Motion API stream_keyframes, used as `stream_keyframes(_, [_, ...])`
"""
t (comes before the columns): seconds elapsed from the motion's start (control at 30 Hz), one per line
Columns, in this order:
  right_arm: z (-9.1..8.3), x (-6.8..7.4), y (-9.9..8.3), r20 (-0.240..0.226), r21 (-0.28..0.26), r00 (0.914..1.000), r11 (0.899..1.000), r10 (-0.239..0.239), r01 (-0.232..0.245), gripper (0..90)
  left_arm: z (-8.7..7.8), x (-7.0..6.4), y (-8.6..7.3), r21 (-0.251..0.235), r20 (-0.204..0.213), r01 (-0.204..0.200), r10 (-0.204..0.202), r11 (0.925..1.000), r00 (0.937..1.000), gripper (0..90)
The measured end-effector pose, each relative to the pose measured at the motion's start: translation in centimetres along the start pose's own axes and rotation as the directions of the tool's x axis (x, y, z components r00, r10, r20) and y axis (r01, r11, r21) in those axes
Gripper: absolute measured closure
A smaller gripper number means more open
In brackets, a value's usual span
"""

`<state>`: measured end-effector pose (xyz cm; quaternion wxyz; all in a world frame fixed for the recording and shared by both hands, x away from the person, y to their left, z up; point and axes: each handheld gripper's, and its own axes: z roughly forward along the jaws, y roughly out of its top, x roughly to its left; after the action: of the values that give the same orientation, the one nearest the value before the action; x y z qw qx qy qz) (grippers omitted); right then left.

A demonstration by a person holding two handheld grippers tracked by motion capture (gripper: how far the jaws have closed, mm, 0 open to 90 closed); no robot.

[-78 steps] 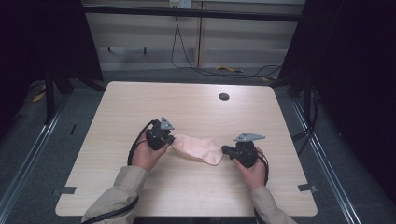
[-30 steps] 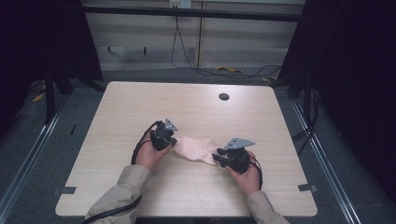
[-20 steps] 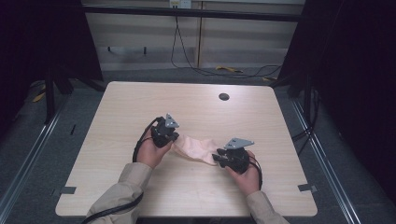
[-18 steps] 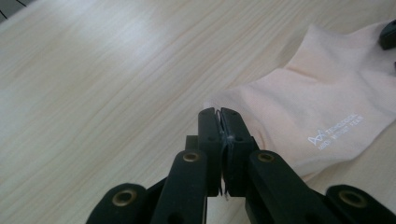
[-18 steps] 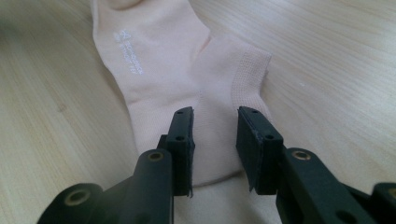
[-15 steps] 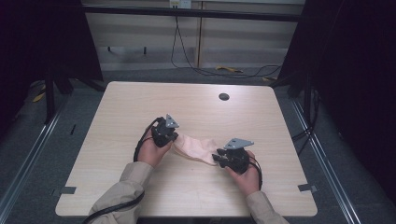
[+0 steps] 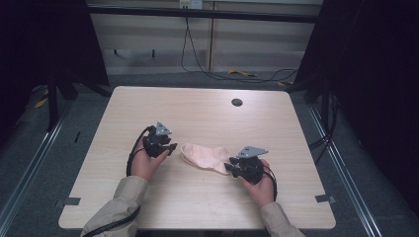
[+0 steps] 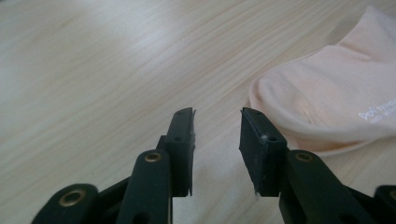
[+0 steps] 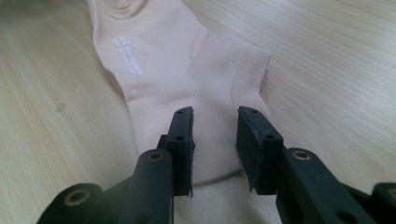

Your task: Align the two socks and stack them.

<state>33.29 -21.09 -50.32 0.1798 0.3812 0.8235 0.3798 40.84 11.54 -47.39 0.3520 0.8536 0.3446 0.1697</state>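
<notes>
A pale peach sock (image 7: 206,156) lies flat on the wooden table (image 7: 207,118), between the two hands. My left gripper (image 7: 171,147) sits just left of the sock's toe end, open, with bare wood between its fingers; the sock (image 8: 327,102) lies off to the right of my left gripper (image 8: 215,126). My right gripper (image 7: 228,166) is at the sock's cuff end, open. In the right gripper view its fingers (image 9: 183,135) hover over the ribbed cuff of the sock (image 9: 159,70), with my right gripper (image 9: 214,123) not closed on the fabric.
A round dark grommet hole (image 7: 236,102) is near the table's far edge. Dark frame posts and cables stand beyond the table. Grey floor and rails run along both sides.
Since the oldest frame the right hand has shifted left and slightly down toward the sock's cuff. The left gripper has edged a little up and right. The sock looks a bit more bunched.
</notes>
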Motion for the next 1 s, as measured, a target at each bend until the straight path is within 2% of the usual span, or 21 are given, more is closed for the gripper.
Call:
stream_keyframes(0.07, [0.0, 0.0, 0.0, 0.001, 0.001, 1.0000, 1.000, -0.001, 0.001, 66.5, 0.2, 0.0, -0.3, 0.024, 0.000, 0.002, -0.002, 0.9997, 1.0000, 64.4])
stream_keyframes(0.13, [0.0, 0.0, 0.0, 0.001, 0.002, 1.0000, 1.000, 0.001, -0.001, 66.5, 0.5, -0.2, -0.3, 0.027, 0.011, 0.004, -0.004, 0.9996, 0.9999, 64.4])
stream_keyframes(0.33, [0.0, 0.0, 0.0, 0.001, 0.000, 1.0000, 1.000, -0.001, 0.001, 66.5, 1.4, -1.4, 0.6, 0.014, 0.074, 0.023, -0.024, 0.9996, 0.9970, 64.4])
stream_keyframes(0.43, [0.0, 0.0, 0.0, 0.000, 0.001, 1.0000, 1.000, 0.001, -0.001, 66.5, 1.9, -1.8, 0.8, 0.042, 0.081, 0.014, -0.018, 0.9990, 0.9965, 63.8])
stream_keyframes(0.53, [0.0, 0.0, 0.0, 0.000, 0.002, 1.0000, 1.000, 0.003, -0.003, 66.4, 2.5, -1.9, 0.7, 0.058, 0.085, 0.034, -0.039, 0.9978, 0.9956, 62.4])
stream_keyframes(0.63, [0.0, 0.0, 0.0, -0.002, 0.001, 1.0000, 1.000, 0.004, -0.004, 66.4, 2.9, -2.1, 0.6, 0.062, 0.121, 0.069, -0.076, 0.9957, 0.9898, 63.0])
stream_keyframes(0.67, [0.0, 0.0, 0.0, -0.002, 0.001, 1.0000, 1.000, 0.005, -0.005, 66.4, 2.9, -2.1, 0.7, 0.072, 0.128, 0.066, -0.074, 0.9952, 0.9890, 65.6])
stream_keyframes(0.73, [0.0, 0.0, 0.0, -0.003, 0.001, 1.0000, 1.000, 0.005, -0.005, 66.5, 2.9, -2.2, 0.8, 0.091, 0.123, 0.054, -0.065, 0.9943, 0.9902, 77.3])
stream_keyframes(0.8, [0.0, 0.0, 0.0, 0.000, 0.002, 1.0000, 1.000, 0.004, -0.004, 66.5, 2.5, -2.1, 0.9, 0.092, 0.115, 0.041, -0.052, 0.9949, 0.9920, 84.5])
stream_keyframes(1.0, [0.0, -0.1, 0.0, -0.010, 0.006, 0.9999, 1.000, 0.012, -0.012, 67.7, 1.7, -1.6, 0.7, 0.090, 0.069, 0.028, -0.034, 0.9955, 0.9970, 87.3])
